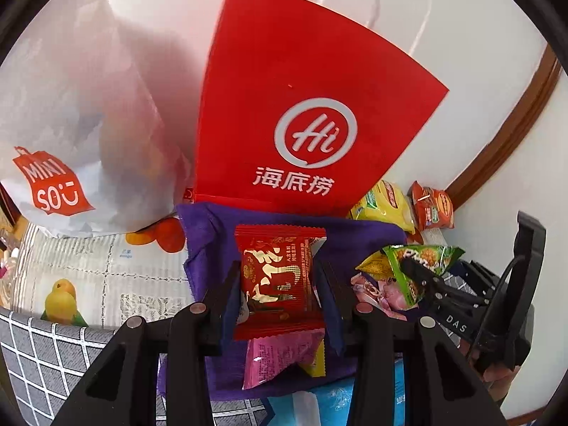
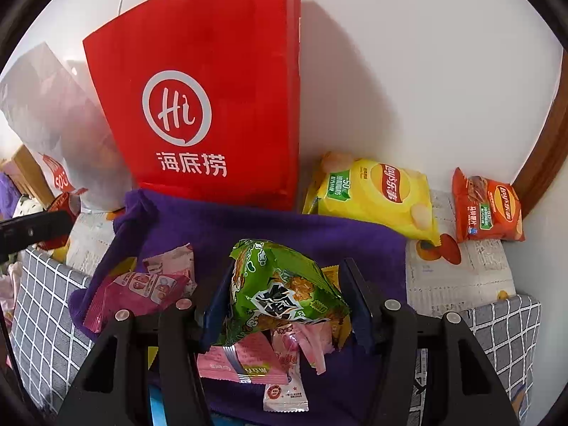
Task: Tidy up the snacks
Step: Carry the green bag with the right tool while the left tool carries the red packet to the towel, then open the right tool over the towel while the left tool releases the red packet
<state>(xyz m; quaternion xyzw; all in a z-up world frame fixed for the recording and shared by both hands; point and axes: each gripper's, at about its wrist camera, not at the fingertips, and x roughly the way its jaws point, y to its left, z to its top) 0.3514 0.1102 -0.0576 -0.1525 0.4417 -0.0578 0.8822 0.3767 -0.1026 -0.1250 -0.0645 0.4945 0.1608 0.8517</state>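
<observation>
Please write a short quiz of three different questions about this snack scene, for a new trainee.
1. True or false: the left hand-held gripper holds a red packet.
2. What colour is the packet in the right hand-held gripper?
3. The yellow chip bag lies: A) inside the red paper bag, B) beside it by the wall, C) on the purple cloth.

Key: 1 true; 2 green; 3 B.

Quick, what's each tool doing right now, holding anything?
Left tool: closed on the red snack packet.
Right tool: closed on the green snack packet.
</observation>
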